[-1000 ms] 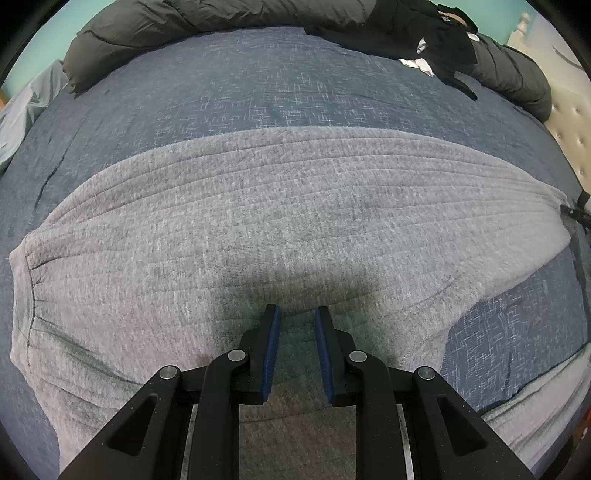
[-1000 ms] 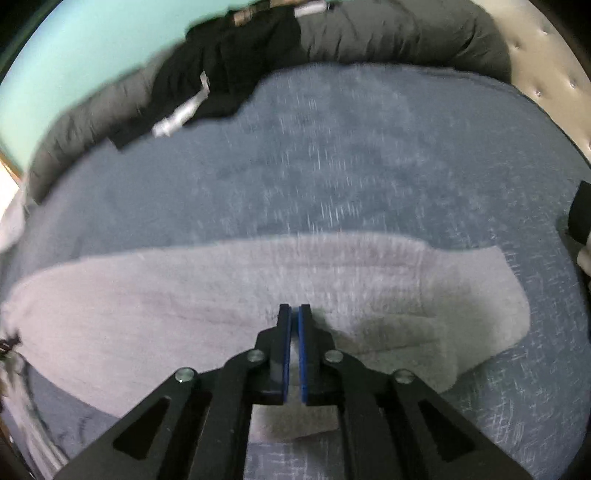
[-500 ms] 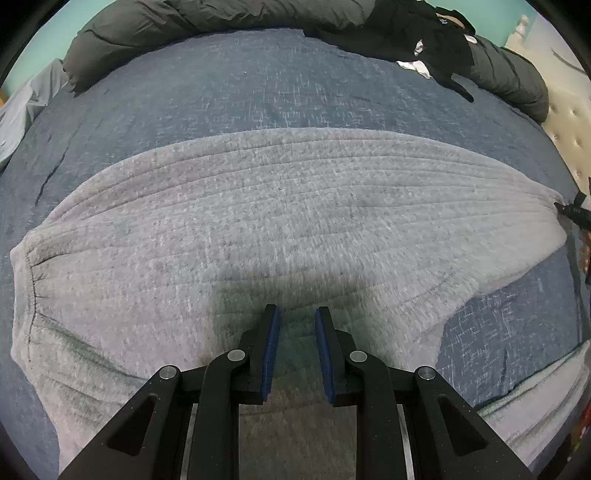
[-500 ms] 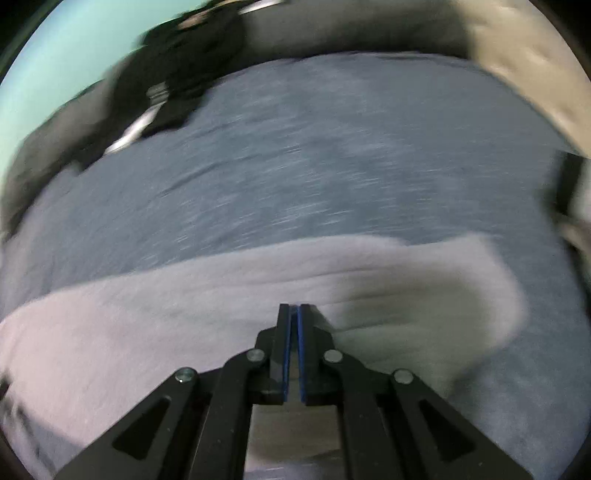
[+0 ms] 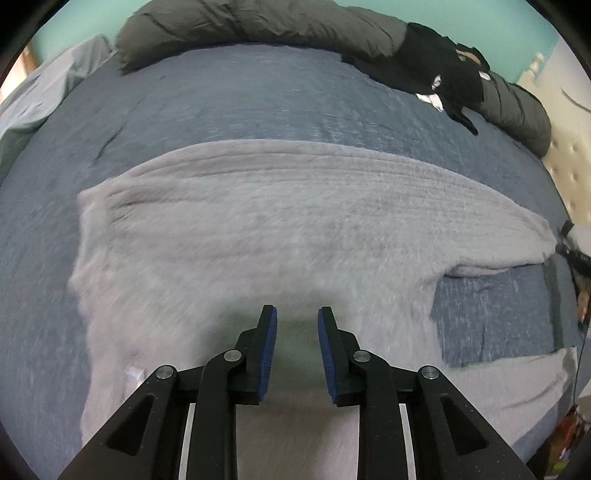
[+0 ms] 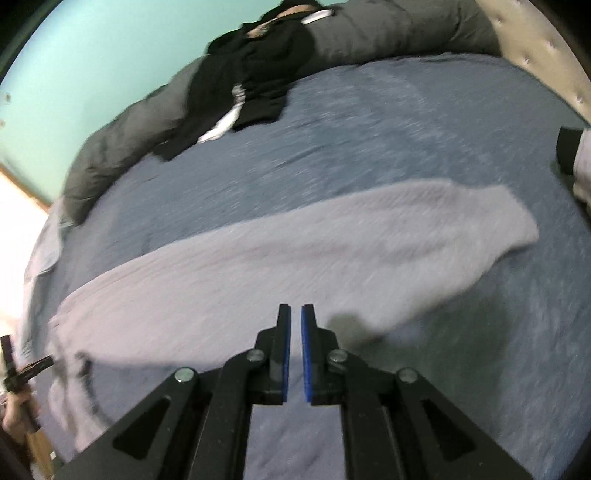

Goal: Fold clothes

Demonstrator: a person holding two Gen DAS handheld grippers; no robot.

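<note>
Grey sweatpants [image 5: 295, 221] lie spread flat across the blue bedspread [image 5: 258, 96], waistband to the left and legs running right. My left gripper [image 5: 297, 314] hovers above their near part. Its jaws are opening, with nothing between the blue pads. In the right wrist view the same sweatpants [image 6: 295, 258] stretch from lower left to a leg end [image 6: 509, 225] at the right. My right gripper [image 6: 295, 310] hangs over the near edge of that leg. Its jaws are opening too, a narrow gap shows, and no cloth is in it.
A rolled dark grey duvet [image 5: 258, 22] runs along the far side of the bed, with a heap of black clothes [image 5: 436, 66] on it. A beige tufted headboard [image 6: 546, 48] stands at the right. Pale blue cloth [image 5: 44, 92] lies at the far left.
Both grippers have lifted and drawn back from the sweatpants, so more of the bed shows. The left jaws stand slightly wider. The right pads, pressed together before, have parted a little.
</note>
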